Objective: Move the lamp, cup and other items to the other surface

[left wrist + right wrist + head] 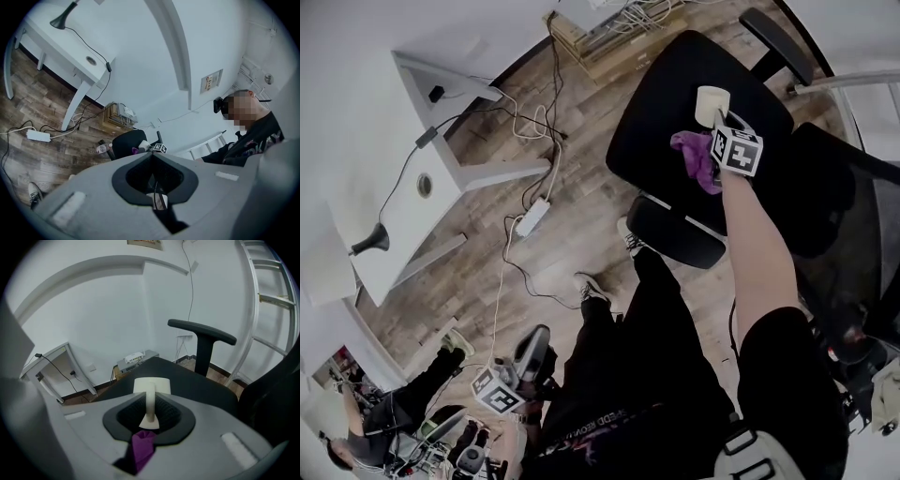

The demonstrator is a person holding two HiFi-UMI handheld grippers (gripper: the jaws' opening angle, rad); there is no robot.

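Observation:
A cream cup (pixel 710 101) sits over the black office chair seat (pixel 666 112), and my right gripper (pixel 720 120) is shut on its handle. In the right gripper view the cup (pixel 152 385) stands just past the jaws, and the handle (pixel 150 404) is pinched between them. A purple cloth (pixel 697 159) hangs under that gripper and shows as the purple cloth (pixel 142 447) below the jaws. I cannot tell whether the cup touches the seat. The black lamp base (pixel 371 243) stands on the white table (pixel 412 202). My left gripper (pixel 523 364) hangs low by the person's leg, shut and empty (pixel 151 157).
Cables and a power strip (pixel 532 217) lie on the wooden floor between table and chair. A wooden box with a router (pixel 614 39) stands by the wall. The chair's armrest (pixel 202 331) rises beyond the cup. Another person (pixel 384 412) sits at the lower left.

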